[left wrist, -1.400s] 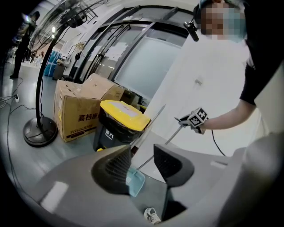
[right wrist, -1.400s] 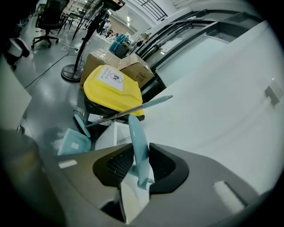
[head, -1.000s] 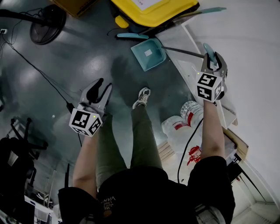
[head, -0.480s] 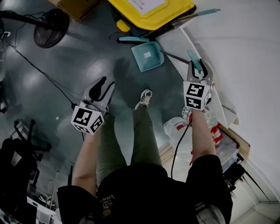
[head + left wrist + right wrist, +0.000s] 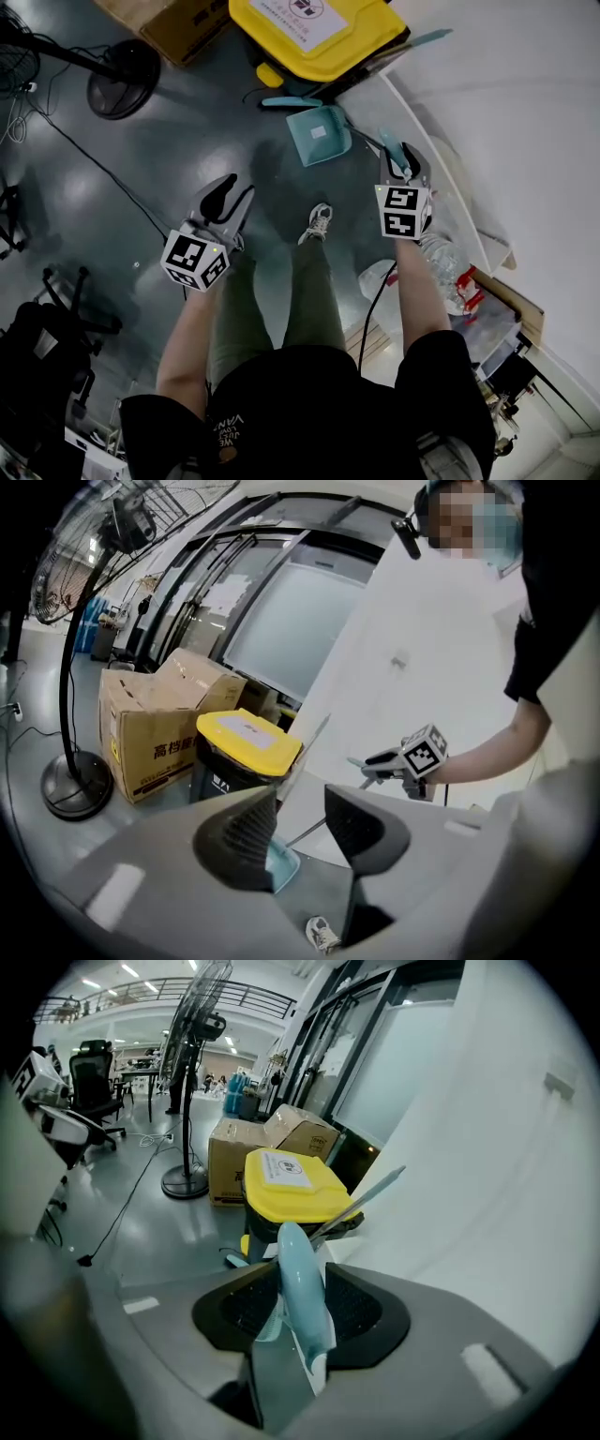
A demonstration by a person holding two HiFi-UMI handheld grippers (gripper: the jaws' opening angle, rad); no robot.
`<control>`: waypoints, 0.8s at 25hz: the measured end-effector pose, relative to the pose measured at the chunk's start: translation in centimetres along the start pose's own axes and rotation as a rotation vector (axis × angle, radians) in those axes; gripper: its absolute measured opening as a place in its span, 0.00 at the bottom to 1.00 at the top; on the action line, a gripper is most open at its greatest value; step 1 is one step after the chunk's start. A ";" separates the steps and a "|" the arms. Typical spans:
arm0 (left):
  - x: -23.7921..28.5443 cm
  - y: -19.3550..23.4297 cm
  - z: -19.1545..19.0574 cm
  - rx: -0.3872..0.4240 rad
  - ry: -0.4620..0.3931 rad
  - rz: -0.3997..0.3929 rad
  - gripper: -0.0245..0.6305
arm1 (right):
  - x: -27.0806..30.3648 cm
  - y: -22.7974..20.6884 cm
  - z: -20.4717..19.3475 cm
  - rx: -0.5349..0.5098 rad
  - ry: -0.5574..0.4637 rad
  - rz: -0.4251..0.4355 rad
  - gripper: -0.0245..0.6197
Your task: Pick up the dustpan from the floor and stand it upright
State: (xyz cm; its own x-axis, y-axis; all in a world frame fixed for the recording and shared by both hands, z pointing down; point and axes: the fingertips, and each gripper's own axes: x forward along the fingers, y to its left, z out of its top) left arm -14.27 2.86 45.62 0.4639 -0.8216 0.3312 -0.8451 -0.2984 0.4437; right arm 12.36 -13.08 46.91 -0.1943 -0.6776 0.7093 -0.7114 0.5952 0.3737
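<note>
Dustpan at the bin, handle end between the jaws of the right gripper.

The teal pan sits on the grey floor just beside the yellow-lidded bin. Its long handle slants up from the pan to the right gripper. The right gripper view shows the pale blue handle grip standing between the pads. The jaws have just been opening and now stand wide, with pad face visible on either side of the grip; no firm clamp is evident. The left gripper is raised above the floor, well apart from the dustpan, with its jaws apart and nothing between them. A cardboard box stands beside the bin.
</note>
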 end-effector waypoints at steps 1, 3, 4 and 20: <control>-0.2 -0.1 0.2 0.001 0.000 -0.001 0.30 | -0.4 0.1 0.5 0.003 -0.010 -0.001 0.25; -0.6 -0.4 0.5 0.007 0.002 -0.006 0.30 | -1.2 0.3 1.2 0.006 -0.034 -0.001 0.25; -0.8 -0.5 0.7 0.009 0.003 -0.008 0.30 | -1.6 0.4 1.4 0.007 -0.043 0.000 0.25; -2.8 -5.1 6.3 0.075 -0.025 -0.099 0.30 | -11.4 1.7 5.4 0.326 -0.193 0.044 0.24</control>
State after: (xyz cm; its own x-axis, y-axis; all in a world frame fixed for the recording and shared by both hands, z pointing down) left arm -12.92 3.64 37.20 0.5397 -0.7983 0.2673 -0.8137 -0.4131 0.4090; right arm 9.72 -6.73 36.23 -0.3310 -0.7422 0.5828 -0.8710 0.4779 0.1139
